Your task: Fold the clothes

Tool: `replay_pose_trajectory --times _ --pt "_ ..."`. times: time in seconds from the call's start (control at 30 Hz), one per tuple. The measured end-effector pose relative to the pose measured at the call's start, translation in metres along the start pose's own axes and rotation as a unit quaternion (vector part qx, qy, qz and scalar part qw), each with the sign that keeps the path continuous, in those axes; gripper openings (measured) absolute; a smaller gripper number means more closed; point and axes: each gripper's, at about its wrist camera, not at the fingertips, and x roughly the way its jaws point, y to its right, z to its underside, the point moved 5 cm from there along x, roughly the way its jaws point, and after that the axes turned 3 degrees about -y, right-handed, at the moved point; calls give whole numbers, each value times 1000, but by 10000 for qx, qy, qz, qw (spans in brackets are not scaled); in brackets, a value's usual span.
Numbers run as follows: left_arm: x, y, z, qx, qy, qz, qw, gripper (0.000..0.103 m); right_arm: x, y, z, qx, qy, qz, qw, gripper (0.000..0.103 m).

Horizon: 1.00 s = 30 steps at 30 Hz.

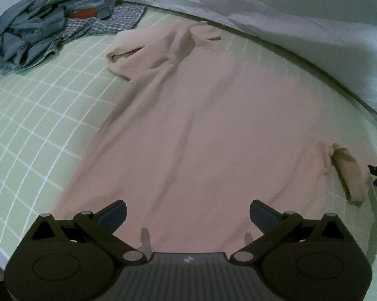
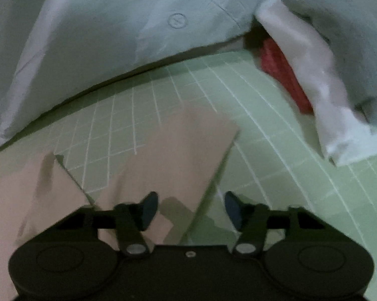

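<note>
A pale pink T-shirt (image 1: 201, 125) lies spread flat on the green checked bed sheet (image 1: 37, 113). One sleeve (image 1: 143, 50) is crumpled at the far left and the other sleeve (image 1: 349, 173) sticks out at the right. My left gripper (image 1: 187, 205) hovers over the near hem, wide open with nothing between its fingers. In the right wrist view my right gripper (image 2: 191, 197) stands partly open just above a flat pink sleeve (image 2: 178, 145). The sleeve's edge runs under the gap and the pads do not press on it. The shirt's body (image 2: 25, 193) fills the lower left.
A heap of blue-grey clothes (image 1: 37, 30) and a checked cloth (image 1: 118, 17) lie at the far left. A white duvet (image 1: 288, 12) with carrot prints banks the back of the bed. A red item (image 2: 281, 75) and white cloth (image 2: 314, 75) sit at the right.
</note>
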Motion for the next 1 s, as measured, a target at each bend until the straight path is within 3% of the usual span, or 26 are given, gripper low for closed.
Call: replay_pose_trajectory --times 0.07,0.3,0.5,0.6,0.7,0.87,1.0 --pt "-4 -4 2 -55 54 25 10000 103 1 -5 2 -349 99 173 9992 8" --pt "-16 -18 2 -446 320 264 9981 103 -49 30 34 260 297 839 9957 4" --pt "-15 -13 15 -436 256 463 9976 103 -112 40 105 372 -85 788 9962 4" --pt "-18 -4 25 -332 196 548 9978 103 -132 29 131 162 -297 431 9985 7" --pt "-21 3 35 -237 173 580 9979 103 -149 30 133 47 -133 197 9997 24" --pt "-28 7 54 -197 137 524 9983 103 -154 60 113 385 216 369 9983 59" --pt "-35 3 66 -294 164 423 9985 103 -137 89 105 544 158 641 9963 65"
